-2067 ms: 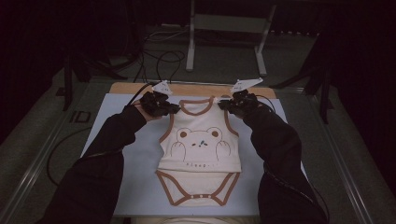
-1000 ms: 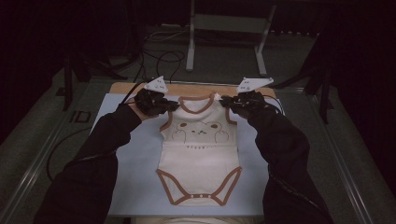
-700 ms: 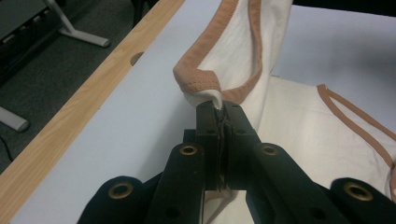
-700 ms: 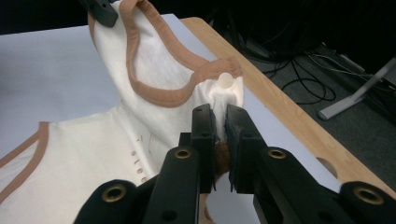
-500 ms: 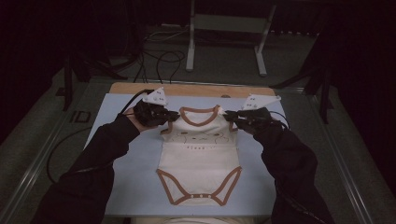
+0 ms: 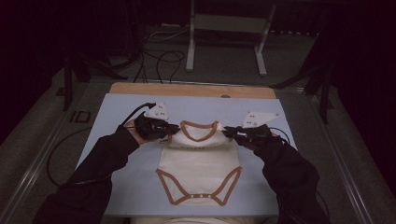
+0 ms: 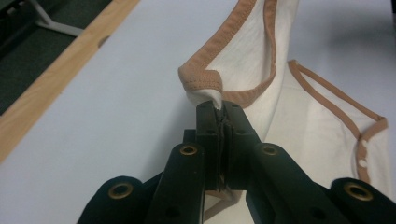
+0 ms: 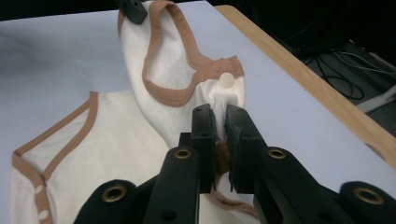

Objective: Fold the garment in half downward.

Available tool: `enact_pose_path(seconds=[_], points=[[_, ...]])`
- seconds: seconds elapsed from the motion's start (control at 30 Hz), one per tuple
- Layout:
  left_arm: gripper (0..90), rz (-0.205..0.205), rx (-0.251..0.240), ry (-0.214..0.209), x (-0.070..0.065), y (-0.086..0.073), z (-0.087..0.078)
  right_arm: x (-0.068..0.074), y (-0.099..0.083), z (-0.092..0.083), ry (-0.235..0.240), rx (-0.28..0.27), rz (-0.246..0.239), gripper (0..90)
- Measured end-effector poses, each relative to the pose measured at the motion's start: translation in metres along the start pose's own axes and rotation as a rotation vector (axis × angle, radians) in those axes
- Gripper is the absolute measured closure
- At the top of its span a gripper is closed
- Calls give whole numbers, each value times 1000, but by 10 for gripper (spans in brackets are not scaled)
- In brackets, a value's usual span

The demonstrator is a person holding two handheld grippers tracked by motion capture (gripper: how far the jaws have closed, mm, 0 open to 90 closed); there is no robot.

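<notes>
The cream baby bodysuit [image 6: 200, 163] with tan trim lies near the middle of the pale blue mat [image 6: 116, 112], its snap crotch toward the person and its upper part lifted and folded back over the chest, so whatever is on the front under that fold is hidden. The left gripper [image 6: 169, 129] has its jaws clamped on one shoulder strap; in the left gripper view the cloth [image 7: 210, 95] is pinched tight between the black jaws just under the curled tan edge. The right gripper [image 6: 229, 132] grips the other shoulder, and in the right gripper view a fold of fabric [image 8: 222, 100] runs down between its jaws, below a small round snap [image 8: 227, 80]. The dark sleeves [image 6: 105, 158] merge with the gripper bodies in the dim high view, so the hands themselves are hard to make out. The mat rests on a wooden board [image 6: 191, 89], whose strip shows along the far edge. Beyond it the room is dark, with cables [image 6: 159, 58] on the floor and a grey metal stand [image 6: 224, 23] cut off at the top.
</notes>
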State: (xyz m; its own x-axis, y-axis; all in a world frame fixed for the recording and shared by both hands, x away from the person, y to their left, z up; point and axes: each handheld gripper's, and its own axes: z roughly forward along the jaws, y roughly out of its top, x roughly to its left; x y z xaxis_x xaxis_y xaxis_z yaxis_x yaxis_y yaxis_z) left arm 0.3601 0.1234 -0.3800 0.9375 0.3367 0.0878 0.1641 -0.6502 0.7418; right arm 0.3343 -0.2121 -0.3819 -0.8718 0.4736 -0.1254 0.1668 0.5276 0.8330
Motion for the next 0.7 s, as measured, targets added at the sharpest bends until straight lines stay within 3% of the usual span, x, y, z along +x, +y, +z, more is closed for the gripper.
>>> enact_pose_path(seconds=[0.37,0.47,0.57,0.7], points=[[873,20,14,-41,-25,-16,10,27,-23,0,58,-6,16,828],[873,29,27,-49,-32,-22,14,34,-30,2,75,8,42,828],[873,22,29,-61,-40,-28,20,37,-36,6,82,12,38,828],[873,42,51,-73,-49,-35,26,42,-44,7,101,21,45,828]])
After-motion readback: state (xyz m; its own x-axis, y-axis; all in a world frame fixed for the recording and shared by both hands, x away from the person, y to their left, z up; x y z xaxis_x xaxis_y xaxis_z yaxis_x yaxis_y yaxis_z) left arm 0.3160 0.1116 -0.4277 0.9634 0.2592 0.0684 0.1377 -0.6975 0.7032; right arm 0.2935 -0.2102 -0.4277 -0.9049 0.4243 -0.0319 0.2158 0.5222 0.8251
